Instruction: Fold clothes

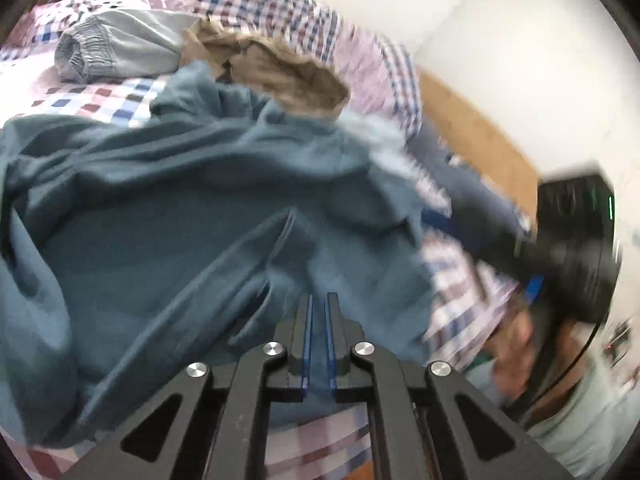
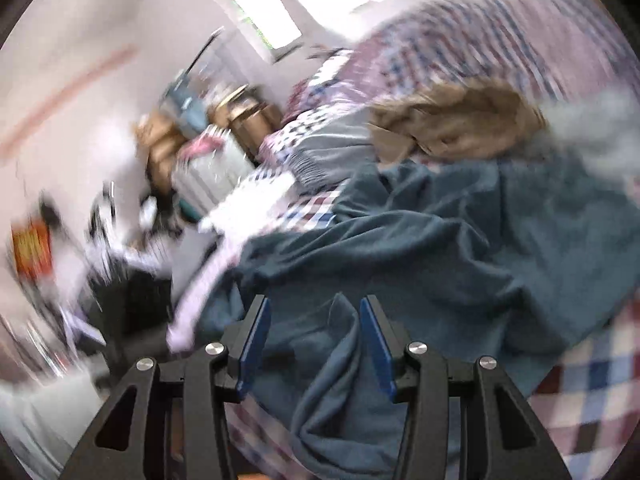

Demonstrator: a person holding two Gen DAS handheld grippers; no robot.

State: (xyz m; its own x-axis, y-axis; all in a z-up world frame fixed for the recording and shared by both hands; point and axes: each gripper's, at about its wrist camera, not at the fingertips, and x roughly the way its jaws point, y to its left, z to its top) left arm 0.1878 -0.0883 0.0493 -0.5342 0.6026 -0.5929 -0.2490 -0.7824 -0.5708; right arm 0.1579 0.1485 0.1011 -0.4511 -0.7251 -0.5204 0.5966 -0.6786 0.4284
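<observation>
Behind the rumpled teal garment (image 1: 192,208) lie tan clothes (image 1: 280,76) and grey shorts (image 1: 116,46); left gripper (image 1: 319,304) pinches its fabric, right gripper (image 2: 316,316) gapes, unclenched.

Home bedroom: bed (image 1: 120,100) w/ checked patchwork cover, loose clothes (image 1: 280,76) piled on it, white walls, window (image 2: 280,0) (bright), cluttered boxes (image 2: 168,140) by the wall.

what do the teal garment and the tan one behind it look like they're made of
Teal garment: probably soft matte cotton knit, judging by its limp rounded folds and lack of sheen. Tan garment: seemingly a coarser, crumpled woven fabric, though blur leaves that uncertain.
</observation>
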